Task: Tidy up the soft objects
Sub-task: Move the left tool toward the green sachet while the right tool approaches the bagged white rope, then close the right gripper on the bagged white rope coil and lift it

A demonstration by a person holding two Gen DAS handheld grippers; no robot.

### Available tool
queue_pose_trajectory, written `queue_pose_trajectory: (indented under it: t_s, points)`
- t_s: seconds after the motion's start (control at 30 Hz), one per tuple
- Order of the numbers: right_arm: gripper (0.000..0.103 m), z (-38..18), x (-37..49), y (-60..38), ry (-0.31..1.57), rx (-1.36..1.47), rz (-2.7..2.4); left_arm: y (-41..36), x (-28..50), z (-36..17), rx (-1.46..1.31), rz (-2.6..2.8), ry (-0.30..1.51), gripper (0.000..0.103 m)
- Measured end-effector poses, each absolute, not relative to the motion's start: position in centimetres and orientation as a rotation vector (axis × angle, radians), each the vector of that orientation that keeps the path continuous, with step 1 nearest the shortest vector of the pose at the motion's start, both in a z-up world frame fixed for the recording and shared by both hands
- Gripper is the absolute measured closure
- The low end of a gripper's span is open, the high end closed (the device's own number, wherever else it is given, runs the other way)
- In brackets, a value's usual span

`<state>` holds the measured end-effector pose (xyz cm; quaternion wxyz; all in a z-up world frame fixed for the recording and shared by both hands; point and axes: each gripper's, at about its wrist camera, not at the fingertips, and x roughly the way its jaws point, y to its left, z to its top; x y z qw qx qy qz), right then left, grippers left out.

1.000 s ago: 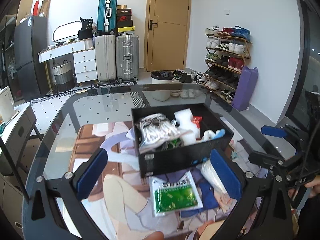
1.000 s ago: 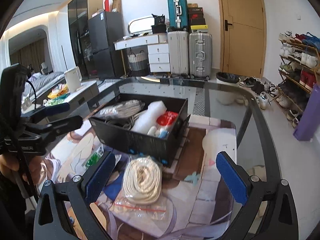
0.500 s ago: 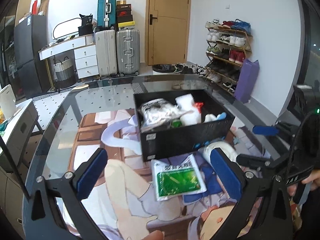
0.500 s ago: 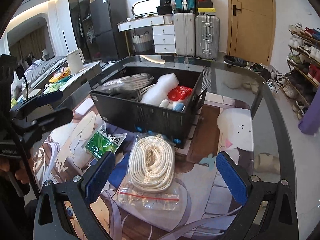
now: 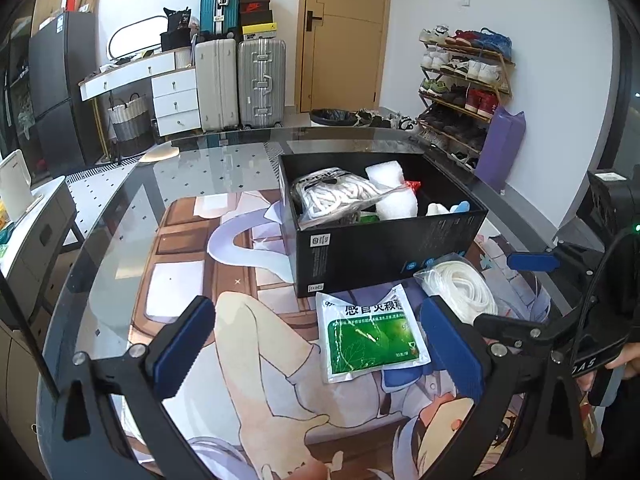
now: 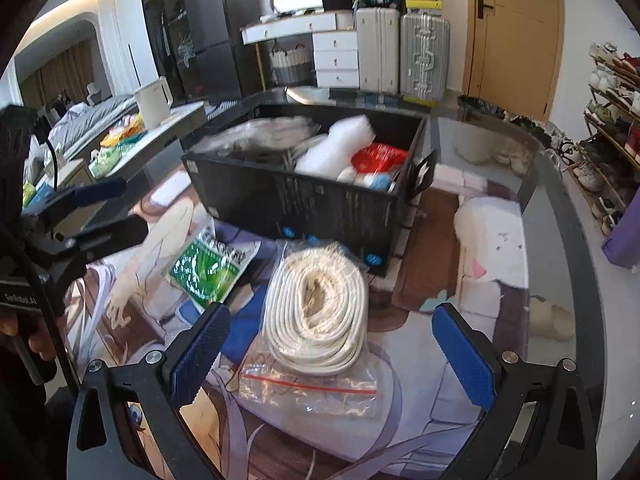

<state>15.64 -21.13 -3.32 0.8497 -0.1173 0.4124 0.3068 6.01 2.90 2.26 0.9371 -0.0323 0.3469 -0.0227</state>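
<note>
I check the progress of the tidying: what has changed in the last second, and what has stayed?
Both grippers came down toward the table: the right gripper closed in over the bagged rope coil, the left gripper over the green packet. Nothing gripped. Packet, coil and black box stayed put.

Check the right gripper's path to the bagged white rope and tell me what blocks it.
Nothing visible blocks it. The right gripper is open, and the bagged white rope lies on the mat directly ahead between its fingers. The green packet lies off to the left, and the black box sits behind the rope.
</note>
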Motion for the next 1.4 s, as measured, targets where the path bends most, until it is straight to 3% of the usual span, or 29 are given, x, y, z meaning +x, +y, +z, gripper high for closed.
queue_pose_trajectory:
  t_s: [0.4,1.4]
  points:
    - [0.001,-5.8,16.6,-19.8,0.952,-0.268,0.588,2.6,6.2,1.5,-0.039,-0.047,0.746,0.000]
    - [0.001,-6.6,17.0,-19.1,0.935,-0.274,0.522,1.9,6.3,0.9,-0.015,-0.058,0.774,0.000]
